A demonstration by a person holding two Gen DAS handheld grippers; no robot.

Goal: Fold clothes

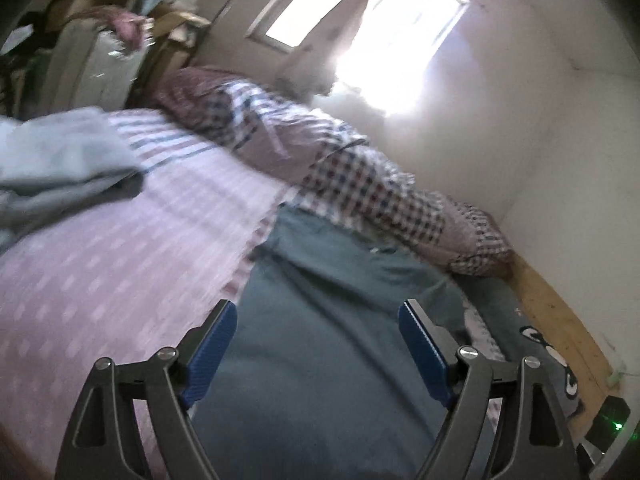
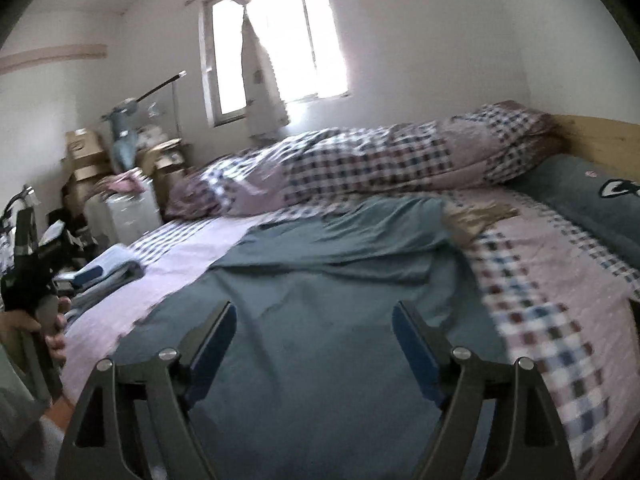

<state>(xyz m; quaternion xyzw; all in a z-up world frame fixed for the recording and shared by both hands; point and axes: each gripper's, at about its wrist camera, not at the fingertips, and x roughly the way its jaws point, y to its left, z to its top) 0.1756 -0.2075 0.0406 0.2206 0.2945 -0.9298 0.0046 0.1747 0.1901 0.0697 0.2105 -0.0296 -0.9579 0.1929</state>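
A home bedroom. A bed (image 2: 560, 280) with a pink checked sheet and wooden headboard (image 2: 600, 136) fills the room, a rolled quilt (image 2: 360, 168) along its far side. A curtained window (image 2: 276, 48) lights white walls; boxes (image 2: 84, 156) and clutter crowd the corner.

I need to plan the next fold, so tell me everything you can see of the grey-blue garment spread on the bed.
The grey-blue garment is a plain, soft-looking cloth lying spread out on the pink patterned bedsheet. It is mostly flat, with creases and a rumpled far edge near the checked quilt. Its right side meets the checked part of the bedding. Neither gripper holds it; both sets of fingers hang open above it. Which kind of garment it is cannot be told.
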